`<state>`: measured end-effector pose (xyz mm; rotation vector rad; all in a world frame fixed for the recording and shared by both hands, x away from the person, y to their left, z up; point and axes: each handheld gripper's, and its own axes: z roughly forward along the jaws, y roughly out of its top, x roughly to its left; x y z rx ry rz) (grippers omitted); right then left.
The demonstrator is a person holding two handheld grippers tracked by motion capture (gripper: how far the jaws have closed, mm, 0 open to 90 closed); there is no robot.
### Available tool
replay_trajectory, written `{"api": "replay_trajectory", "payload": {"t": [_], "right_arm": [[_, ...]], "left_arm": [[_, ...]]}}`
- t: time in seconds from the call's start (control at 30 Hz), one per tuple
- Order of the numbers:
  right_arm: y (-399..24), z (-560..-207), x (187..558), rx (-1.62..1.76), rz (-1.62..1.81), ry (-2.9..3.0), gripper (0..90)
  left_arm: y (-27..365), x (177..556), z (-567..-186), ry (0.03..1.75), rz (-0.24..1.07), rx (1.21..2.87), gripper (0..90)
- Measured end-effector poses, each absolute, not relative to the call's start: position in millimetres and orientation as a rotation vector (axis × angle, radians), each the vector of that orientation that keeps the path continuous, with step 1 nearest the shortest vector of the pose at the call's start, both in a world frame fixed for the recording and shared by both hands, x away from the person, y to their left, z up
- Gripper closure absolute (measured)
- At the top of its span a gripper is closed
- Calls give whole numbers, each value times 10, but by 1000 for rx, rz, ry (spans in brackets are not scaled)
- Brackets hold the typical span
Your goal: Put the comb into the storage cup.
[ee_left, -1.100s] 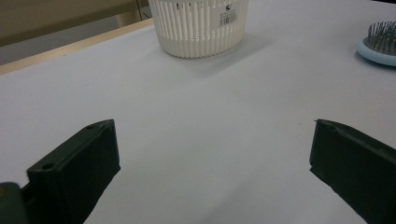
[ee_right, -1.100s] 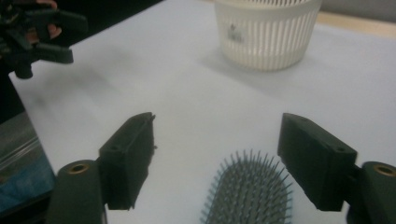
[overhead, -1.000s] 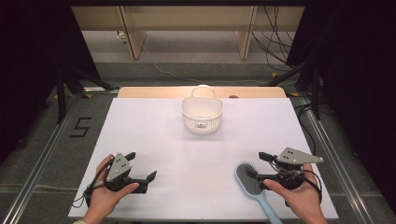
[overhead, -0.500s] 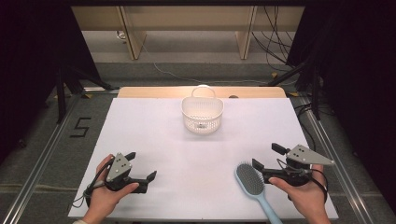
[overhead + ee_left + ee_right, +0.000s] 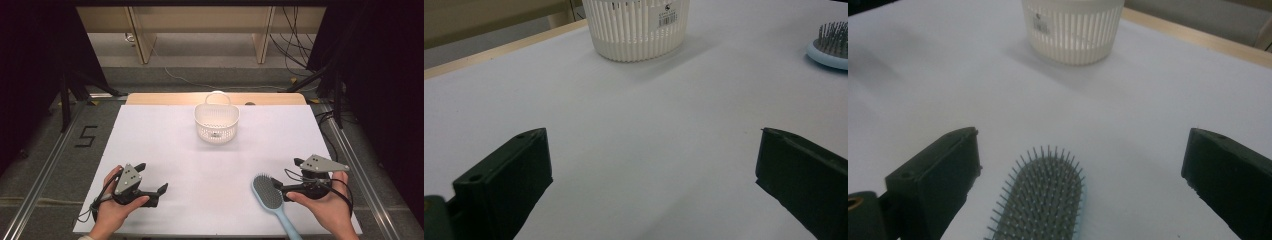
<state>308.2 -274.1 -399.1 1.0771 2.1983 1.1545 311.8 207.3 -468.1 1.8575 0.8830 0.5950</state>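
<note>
A: Pale blue hairbrush point(image 5: 270, 199) lay bristles-up at the lower right of the high view, handle running off the bottom edge. Right gripper point(image 5: 295, 176) sat just beside the brush head, in the person's right hand point(image 5: 327, 207).

B: Jaw state?

A: Right jaws had just been opening, and stood wide apart. In the right gripper view the brush head point(image 5: 1040, 200) sat between them, pads clear of it on both sides. Not gripped.

B: Versus a second earlier?

A: Right gripper had shifted a little toward the right edge of the frame. Brush stayed put on the white table point(image 5: 165, 150).

B: Left side?

A: Left gripper point(image 5: 152, 178) rested at the lower left, jaws apart, nothing between them. Same spot as before.

B: Basket?

A: White slotted plastic basket point(image 5: 216, 121) at upper centre, well apart from the brush. It looked empty, though I couldn't see its floor.

B: Read?

A: Looked like lining up for a pick, likely bound for the basket. Next step probably closing on the brush.
</note>
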Motion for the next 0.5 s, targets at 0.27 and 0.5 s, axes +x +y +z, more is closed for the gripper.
{"api": "replay_trajectory", "payload": {"t": [0.27,0.5], "right_arm": [[-2711,-4030,3087,1131,961,2328,24],[-2689,-4093,3091,1187,827,2425,43]], "left_arm": [[2067,3120,-4684,882,593,1862,10],[2062,3122,-4687,883,591,1862,10]]}}
